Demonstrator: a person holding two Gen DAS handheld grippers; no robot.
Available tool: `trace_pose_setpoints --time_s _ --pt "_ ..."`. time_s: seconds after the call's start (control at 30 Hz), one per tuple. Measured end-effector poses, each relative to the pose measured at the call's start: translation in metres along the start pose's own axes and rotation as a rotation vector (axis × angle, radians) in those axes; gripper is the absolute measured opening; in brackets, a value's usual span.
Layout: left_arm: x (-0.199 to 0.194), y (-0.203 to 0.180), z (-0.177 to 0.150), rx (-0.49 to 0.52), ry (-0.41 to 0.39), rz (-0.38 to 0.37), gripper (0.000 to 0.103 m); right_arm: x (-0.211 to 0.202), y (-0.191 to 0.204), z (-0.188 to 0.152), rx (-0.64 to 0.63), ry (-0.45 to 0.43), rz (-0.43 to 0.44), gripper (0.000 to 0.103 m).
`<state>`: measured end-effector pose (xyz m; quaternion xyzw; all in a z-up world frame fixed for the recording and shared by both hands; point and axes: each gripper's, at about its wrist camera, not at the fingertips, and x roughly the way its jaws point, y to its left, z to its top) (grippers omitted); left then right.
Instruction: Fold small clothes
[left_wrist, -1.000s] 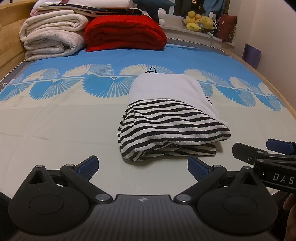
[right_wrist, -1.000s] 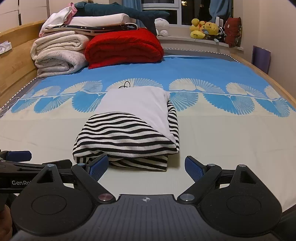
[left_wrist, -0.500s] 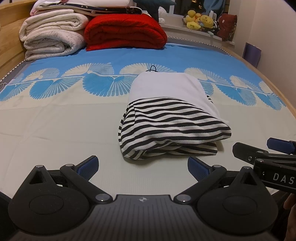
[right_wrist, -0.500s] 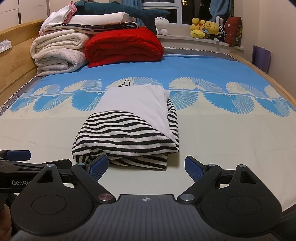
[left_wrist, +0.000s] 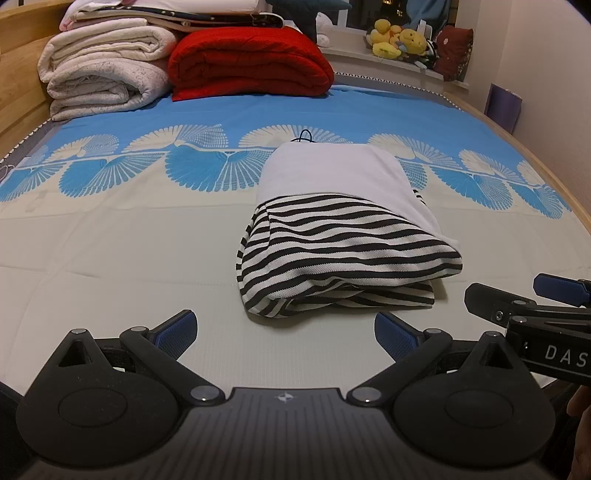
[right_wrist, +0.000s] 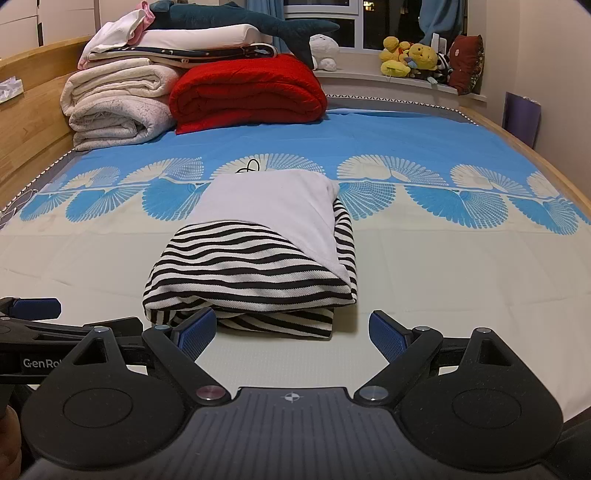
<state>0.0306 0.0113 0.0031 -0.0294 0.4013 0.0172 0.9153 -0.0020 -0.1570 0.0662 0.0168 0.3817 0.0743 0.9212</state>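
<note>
A folded black-and-white striped garment (left_wrist: 343, 254) with a plain white panel on top lies on the bed sheet (left_wrist: 110, 258); it also shows in the right wrist view (right_wrist: 255, 273). My left gripper (left_wrist: 284, 334) is open and empty, just in front of the garment's near edge. My right gripper (right_wrist: 291, 334) is open and empty, its left fingertip close to the garment's near left corner. The right gripper's side shows at the right of the left wrist view (left_wrist: 535, 310), and the left gripper's side at the left of the right wrist view (right_wrist: 44, 325).
Folded white blankets (left_wrist: 103, 77) and a red blanket (left_wrist: 251, 62) are stacked at the head of the bed. A wooden bed frame (right_wrist: 29, 125) runs along the left. Plush toys (right_wrist: 410, 55) sit on the window sill. A thin black cord (right_wrist: 249, 166) lies behind the garment.
Both grippers have drawn back slightly from the garment and stayed open. The garment lies still.
</note>
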Motion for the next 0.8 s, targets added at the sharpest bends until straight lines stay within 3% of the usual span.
trace_pose_setpoints --time_s 0.8 --pt "0.001 0.0002 -0.0004 0.001 0.004 0.0 0.102 0.0023 -0.0014 -0.0021 -0.002 0.006 -0.001 0.09"
